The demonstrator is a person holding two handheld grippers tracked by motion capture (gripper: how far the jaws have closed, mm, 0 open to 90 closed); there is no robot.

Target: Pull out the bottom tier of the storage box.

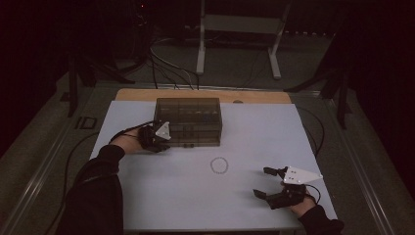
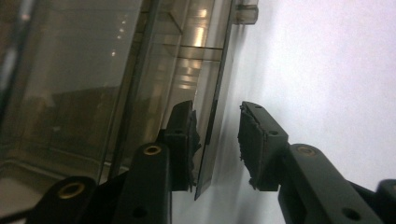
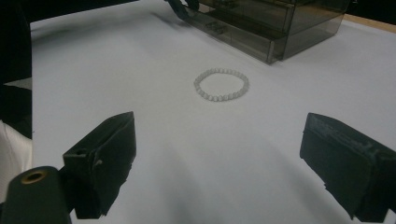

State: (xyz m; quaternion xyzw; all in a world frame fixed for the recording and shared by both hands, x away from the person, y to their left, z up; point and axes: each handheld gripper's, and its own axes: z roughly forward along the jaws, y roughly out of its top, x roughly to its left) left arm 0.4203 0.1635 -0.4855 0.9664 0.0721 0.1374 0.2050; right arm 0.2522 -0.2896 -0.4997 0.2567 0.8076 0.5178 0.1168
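A smoky see-through drawer box (image 1: 188,120) stands at the back middle of the white table (image 1: 171,196). My left gripper (image 1: 165,143) is at the box's lower left front. In the left gripper view its jaws (image 2: 217,116) straddle a thin plastic drawer front (image 2: 210,135); one pad lies close against it and a gap shows before the other. A ring of pale beads, a bracelet (image 1: 211,165) (image 3: 201,91), lies in front of the box (image 3: 280,23). My right gripper (image 1: 262,181) (image 3: 219,123) rests near the front right, open and empty, pointing at the bracelet.
A wooden strip (image 1: 195,94) runs along the table's far edge. Beyond it a white frame stand (image 1: 235,24) and several cables (image 1: 166,63) sit on the dark floor. The person's dark sleeves come in at the bottom left and bottom right.
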